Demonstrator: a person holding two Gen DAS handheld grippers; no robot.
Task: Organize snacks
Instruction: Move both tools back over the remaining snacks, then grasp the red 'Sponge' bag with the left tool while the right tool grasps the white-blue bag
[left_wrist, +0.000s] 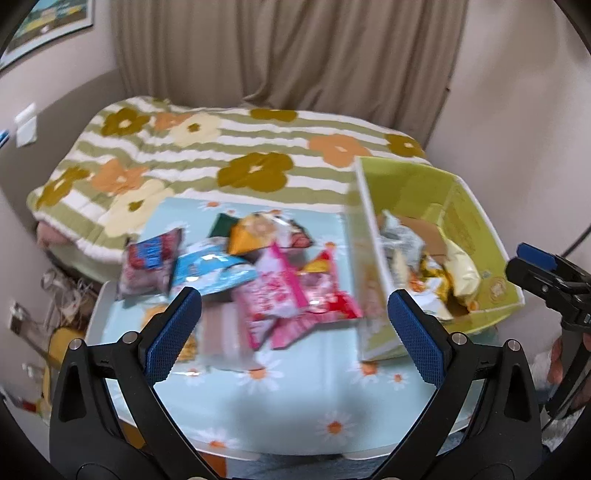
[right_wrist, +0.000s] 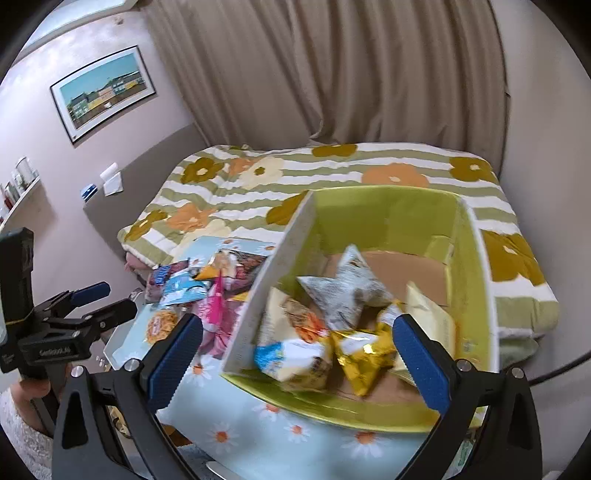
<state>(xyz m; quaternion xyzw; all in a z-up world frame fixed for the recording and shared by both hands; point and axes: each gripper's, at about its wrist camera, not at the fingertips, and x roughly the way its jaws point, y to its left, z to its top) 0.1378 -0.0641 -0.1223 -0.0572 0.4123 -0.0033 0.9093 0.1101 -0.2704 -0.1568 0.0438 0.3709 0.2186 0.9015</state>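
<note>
Lying seemingly just beyond the spread left claw (left_wrist: 295, 325): pink snack packets (left_wrist: 280, 295).

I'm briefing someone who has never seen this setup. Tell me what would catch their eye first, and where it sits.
The bright heap of snack packets at the middle of the daisy-print table, pink and blue bags uppermost. Right of it stands the open lime-green box, already holding several yellow and silver packets. Behind both lies the flowered, green-striped quilt on the bed.
</note>
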